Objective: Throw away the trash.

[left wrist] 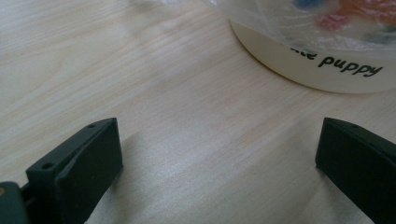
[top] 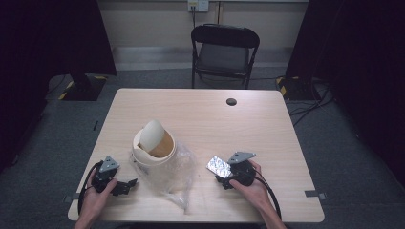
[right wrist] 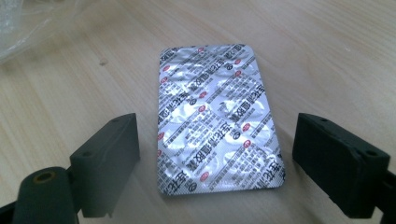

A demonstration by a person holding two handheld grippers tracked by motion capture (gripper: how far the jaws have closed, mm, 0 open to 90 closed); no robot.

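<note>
A silver foil blister pack (top: 218,166) (right wrist: 217,119) lies flat on the wooden table (top: 200,114), printed side up. My right gripper (top: 223,175) (right wrist: 217,136) is open, one jaw on either side of the pack's near end, and neither pad touches it. A cream swing-lid bin (top: 154,145) (left wrist: 322,70) with black lettering stands at centre left, sitting in a clear plastic bag (top: 177,177) (left wrist: 299,18). My left gripper (top: 128,185) (left wrist: 219,133) rests open on the table just left of the bin, with only bare wood between its jaws.
A black folding chair (top: 224,47) stands beyond the far edge. A dark cable hole (top: 231,101) sits in the tabletop at the back. The loose bag spreads toward the front edge between the two hands.
</note>
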